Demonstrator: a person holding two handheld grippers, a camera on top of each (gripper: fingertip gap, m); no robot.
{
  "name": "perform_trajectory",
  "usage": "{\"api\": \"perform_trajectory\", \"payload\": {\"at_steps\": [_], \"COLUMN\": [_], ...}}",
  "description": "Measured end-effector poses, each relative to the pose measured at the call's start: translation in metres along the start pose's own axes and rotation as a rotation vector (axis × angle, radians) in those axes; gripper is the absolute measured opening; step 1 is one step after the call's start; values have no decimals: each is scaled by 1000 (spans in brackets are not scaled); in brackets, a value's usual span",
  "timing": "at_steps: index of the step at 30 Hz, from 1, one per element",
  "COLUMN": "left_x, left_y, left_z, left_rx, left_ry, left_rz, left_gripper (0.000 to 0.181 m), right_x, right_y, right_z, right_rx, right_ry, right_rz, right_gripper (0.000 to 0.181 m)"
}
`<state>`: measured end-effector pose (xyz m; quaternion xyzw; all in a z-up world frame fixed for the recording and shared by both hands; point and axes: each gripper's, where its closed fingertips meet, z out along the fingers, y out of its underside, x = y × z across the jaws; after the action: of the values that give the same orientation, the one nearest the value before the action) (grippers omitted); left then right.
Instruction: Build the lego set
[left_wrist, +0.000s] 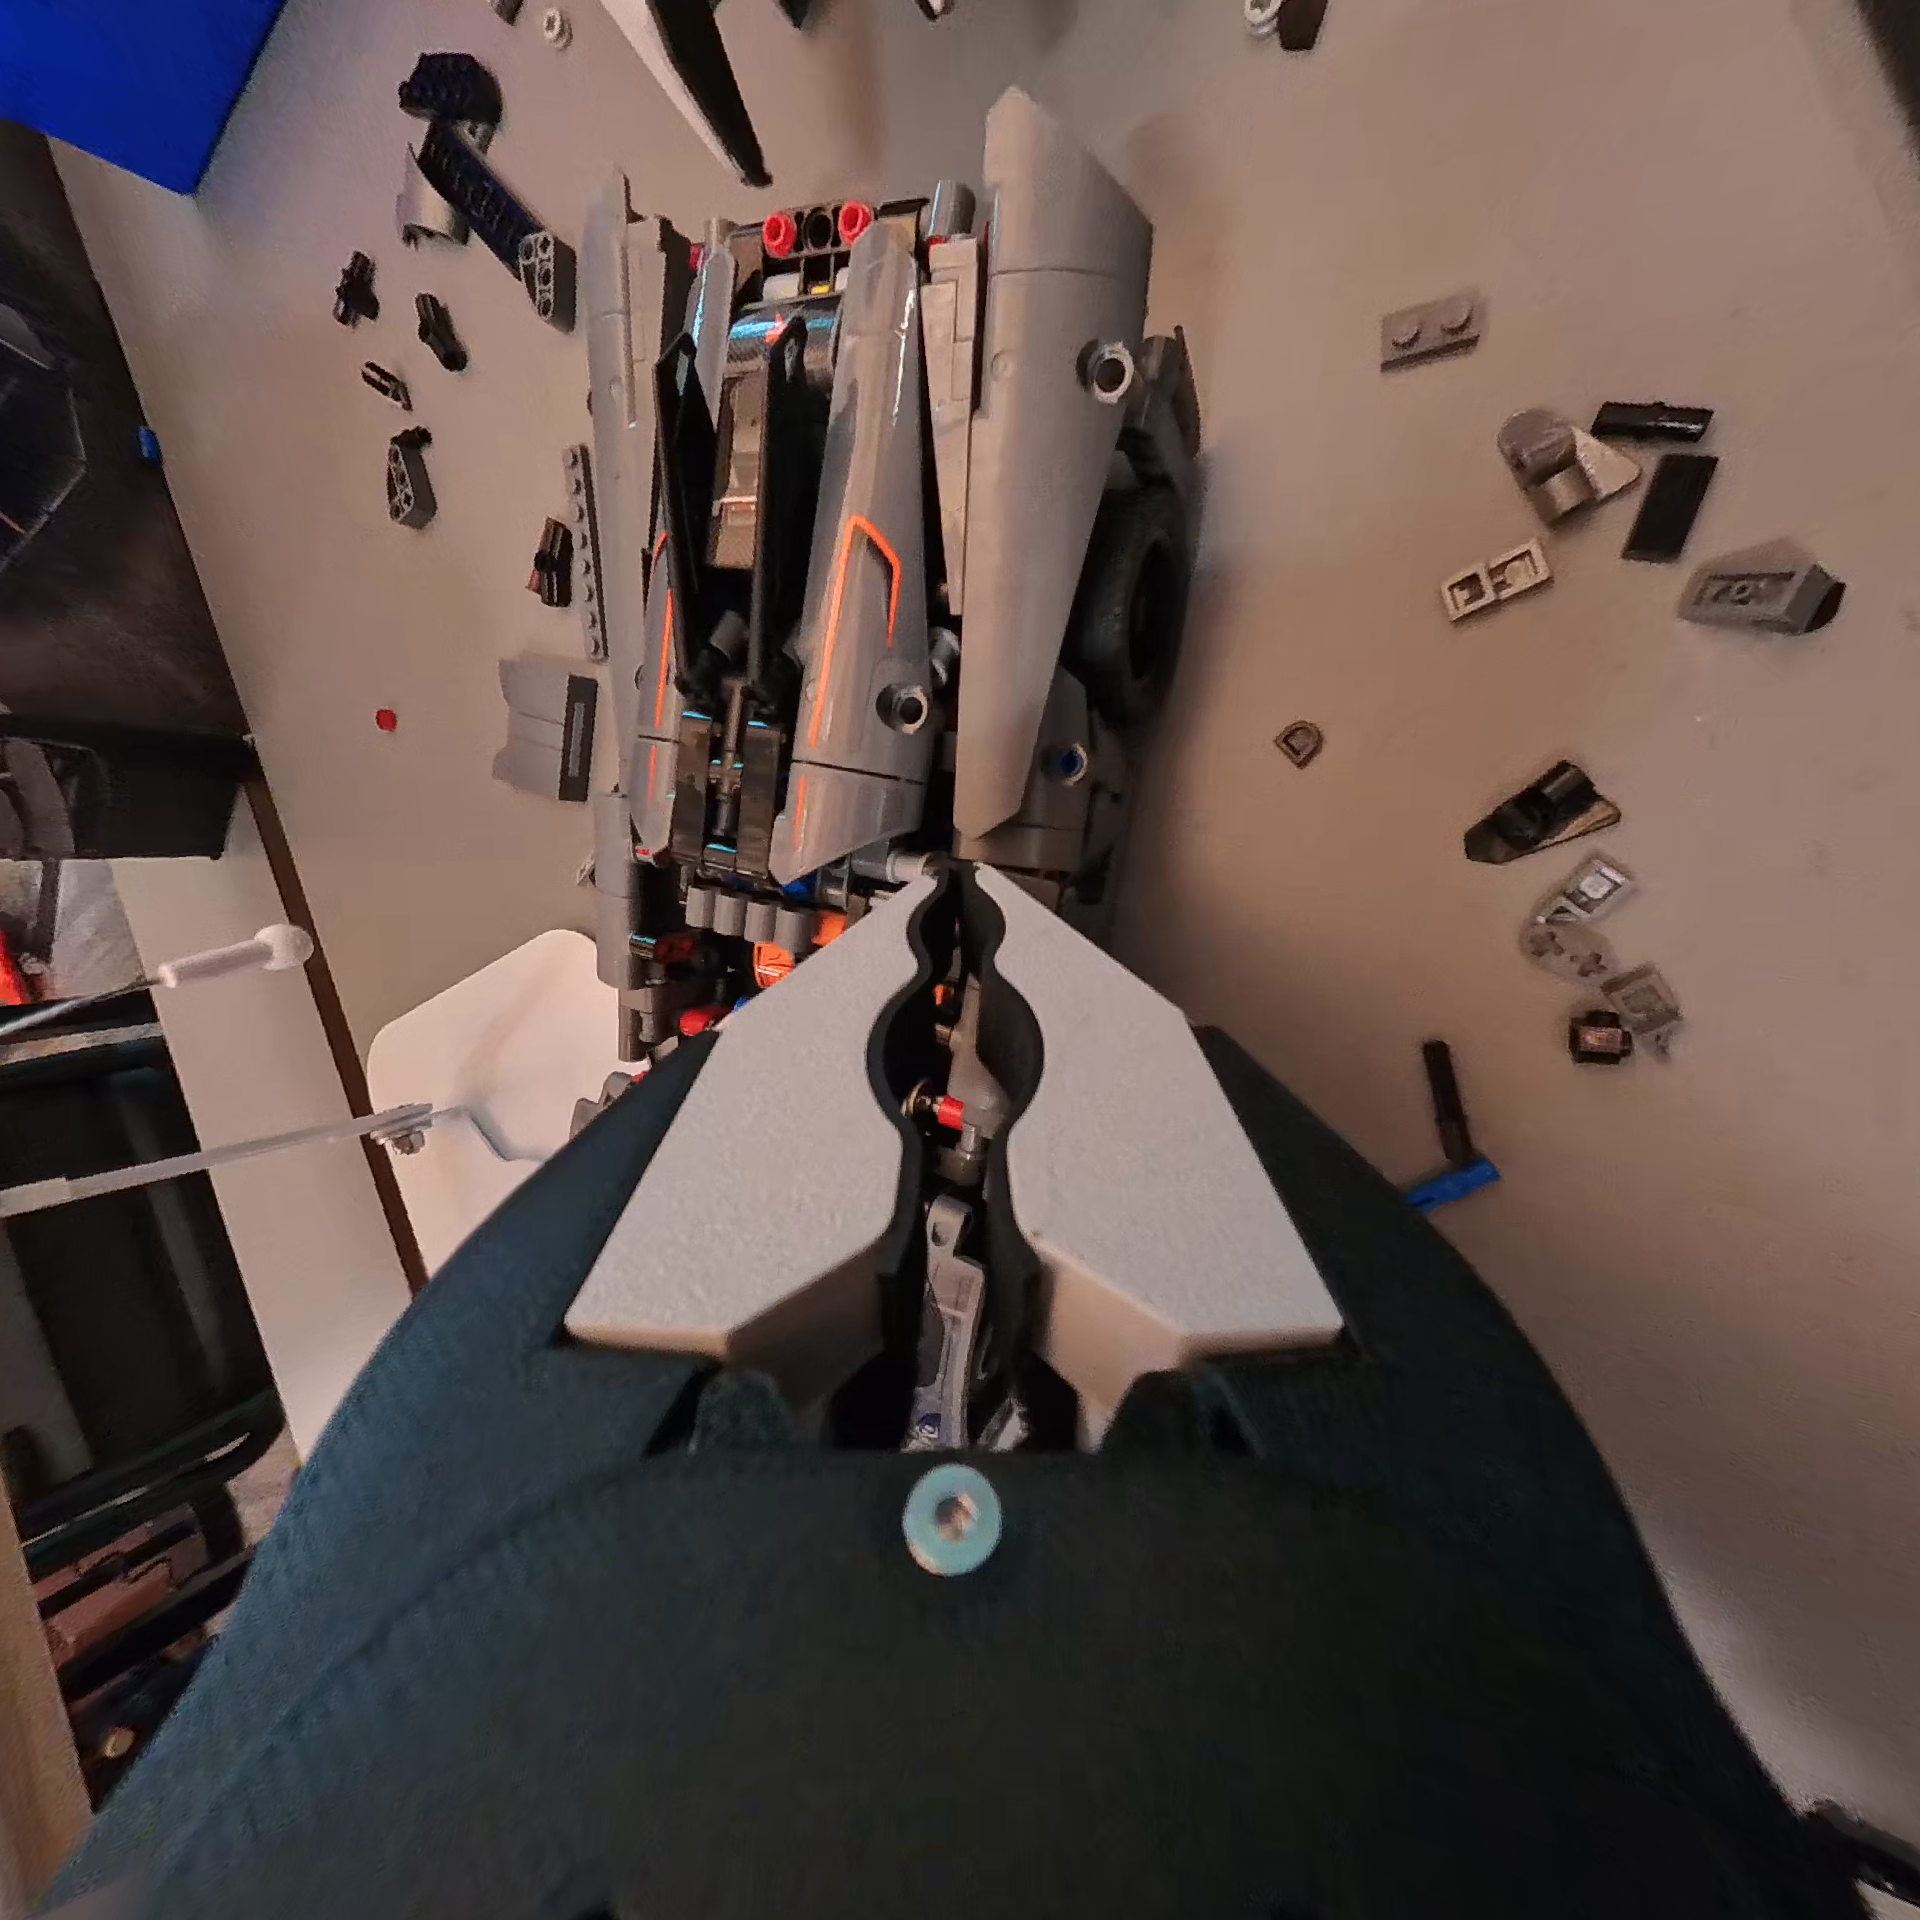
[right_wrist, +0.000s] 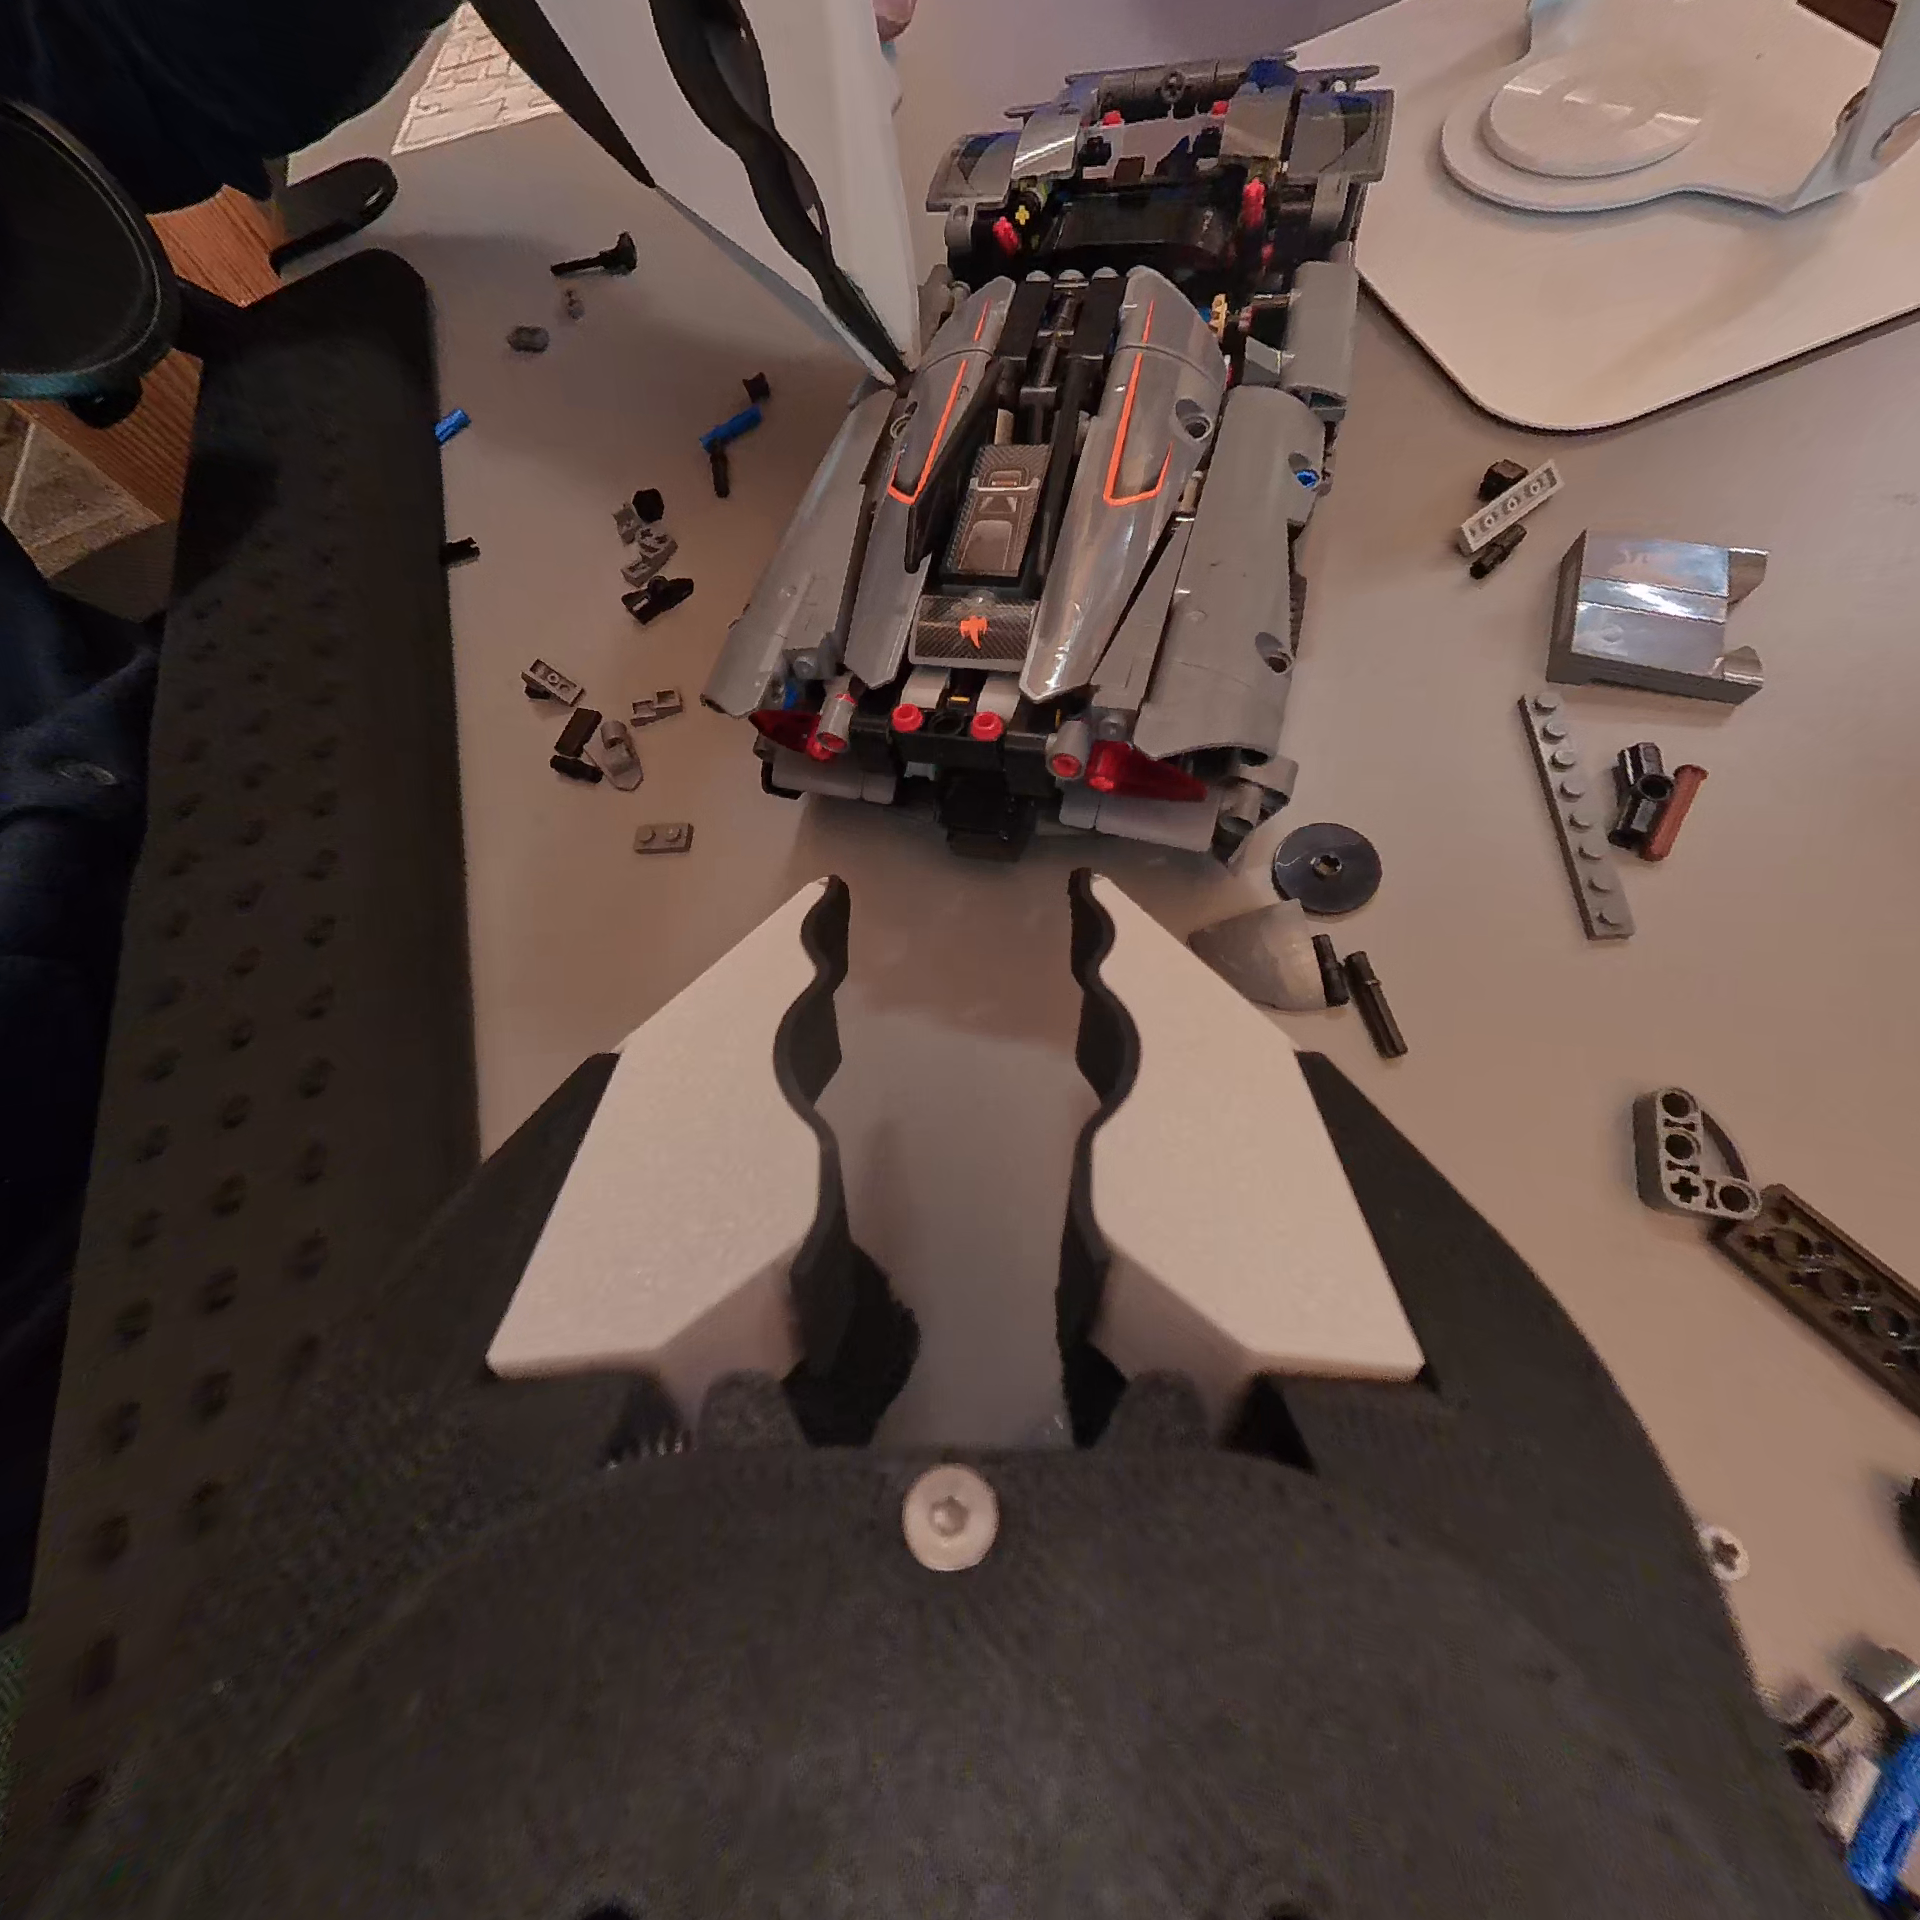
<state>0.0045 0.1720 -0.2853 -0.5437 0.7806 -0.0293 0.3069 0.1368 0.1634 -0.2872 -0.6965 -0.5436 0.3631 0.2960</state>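
A grey and black lego car (left_wrist: 862, 582) with orange stripes lies on the light table; it also shows in the right wrist view (right_wrist: 1039, 540), its red-pinned rear towards me. My left gripper (left_wrist: 954, 879) is shut with its tips on the end of the car's long grey side panel (left_wrist: 1039, 499). In the right wrist view the left gripper (right_wrist: 896, 376) comes in from the top and meets the car's left side. My right gripper (right_wrist: 958, 883) is open and empty. It sits just behind the car's rear, apart from it.
Loose grey and black pieces lie on both sides of the car (left_wrist: 1579, 468) (right_wrist: 623, 582). A long grey plate (right_wrist: 1574, 810), a grey block (right_wrist: 1652, 613) and a dark round dish (right_wrist: 1327, 854) sit to the right. A black perforated pad (right_wrist: 291, 831) lies left, a white stand (right_wrist: 1590, 125) at the back right. Some 15 cm of space lies between my two pairs of fingers. The dark round dish (right_wrist: 1327, 854) is about 7 cm from my right fingertips and 15 cm from my left.
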Motion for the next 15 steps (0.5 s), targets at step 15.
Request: {"api": "perform_trajectory", "payload": {"at_steps": [15], "left_x": [7], "left_y": [-6], "left_z": [3], "left_rx": [-57], "left_ry": [-1], "left_rz": [114], "left_gripper": [0], "right_x": [-2], "right_y": [1], "right_z": [3], "right_rx": [-9], "right_ry": [-7], "right_rz": [-4], "right_gripper": [41]}}
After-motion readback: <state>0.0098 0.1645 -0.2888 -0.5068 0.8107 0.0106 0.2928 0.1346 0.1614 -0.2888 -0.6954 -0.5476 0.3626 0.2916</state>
